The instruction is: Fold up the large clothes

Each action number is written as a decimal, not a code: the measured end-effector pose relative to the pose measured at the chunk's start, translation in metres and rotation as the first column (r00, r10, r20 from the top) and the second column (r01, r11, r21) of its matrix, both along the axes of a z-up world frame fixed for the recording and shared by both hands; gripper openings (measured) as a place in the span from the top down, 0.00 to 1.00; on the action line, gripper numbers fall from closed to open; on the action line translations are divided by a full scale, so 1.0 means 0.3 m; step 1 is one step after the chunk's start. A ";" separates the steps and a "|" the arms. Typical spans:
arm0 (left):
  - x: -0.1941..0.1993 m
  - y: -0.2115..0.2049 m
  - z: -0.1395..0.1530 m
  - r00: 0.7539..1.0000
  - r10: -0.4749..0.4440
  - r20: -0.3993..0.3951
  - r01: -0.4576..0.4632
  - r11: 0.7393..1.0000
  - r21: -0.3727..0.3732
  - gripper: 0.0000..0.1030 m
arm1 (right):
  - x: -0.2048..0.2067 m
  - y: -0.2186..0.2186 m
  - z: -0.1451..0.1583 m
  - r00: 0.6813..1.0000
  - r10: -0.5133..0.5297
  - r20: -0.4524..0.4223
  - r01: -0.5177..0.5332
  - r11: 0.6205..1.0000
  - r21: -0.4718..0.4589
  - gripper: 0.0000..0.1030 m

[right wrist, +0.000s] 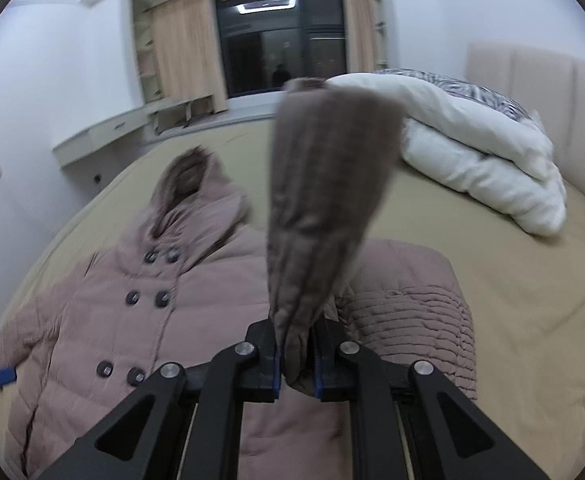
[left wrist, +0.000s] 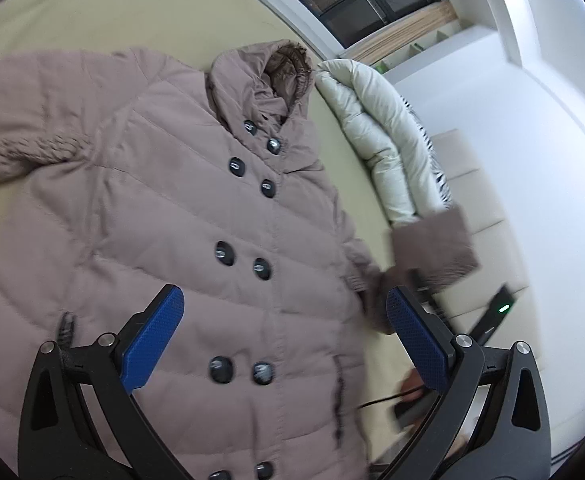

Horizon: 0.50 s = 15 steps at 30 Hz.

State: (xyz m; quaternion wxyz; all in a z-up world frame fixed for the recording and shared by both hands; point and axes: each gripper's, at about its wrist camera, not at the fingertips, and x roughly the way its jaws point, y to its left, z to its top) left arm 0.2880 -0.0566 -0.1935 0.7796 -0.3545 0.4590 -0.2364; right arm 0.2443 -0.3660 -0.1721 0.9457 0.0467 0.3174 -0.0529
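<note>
A taupe quilted hooded coat (left wrist: 196, 216) with double rows of dark buttons lies face up on the beige bed (left wrist: 140, 12). My left gripper (left wrist: 284, 320) is open above the coat's lower front, touching nothing. My right gripper (right wrist: 296, 360) is shut on the knit cuff (right wrist: 320, 200) of the coat's sleeve and holds it lifted above the coat (right wrist: 132, 320); the raised cuff also shows in the left wrist view (left wrist: 432, 248). The other sleeve (left wrist: 8, 156) lies spread out to the left.
A folded white duvet (right wrist: 472, 148) and a zebra-print pillow (right wrist: 476, 90) sit at the head of the bed by the padded headboard (right wrist: 552, 92). A dark window (right wrist: 280, 36) with curtains and a low white shelf (right wrist: 104, 132) lie beyond the bed.
</note>
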 end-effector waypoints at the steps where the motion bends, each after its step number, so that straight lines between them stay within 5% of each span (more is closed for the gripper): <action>1: 0.027 -0.001 -0.008 1.000 -0.001 -0.015 0.001 1.000 -0.027 0.00 | 0.021 0.079 -0.025 0.999 0.038 -0.020 -0.039 0.999 -0.030 0.87; 8: 0.211 -0.063 -0.139 0.986 -0.073 -0.147 0.035 0.969 -0.243 0.00 | 0.022 0.384 -0.176 0.974 0.195 -0.118 -0.214 0.960 -0.178 0.87; 15: 0.301 -0.148 -0.281 0.964 -0.109 -0.241 0.034 0.954 -0.297 0.00 | 0.021 0.448 -0.186 0.967 0.227 -0.114 -0.244 0.953 -0.180 0.87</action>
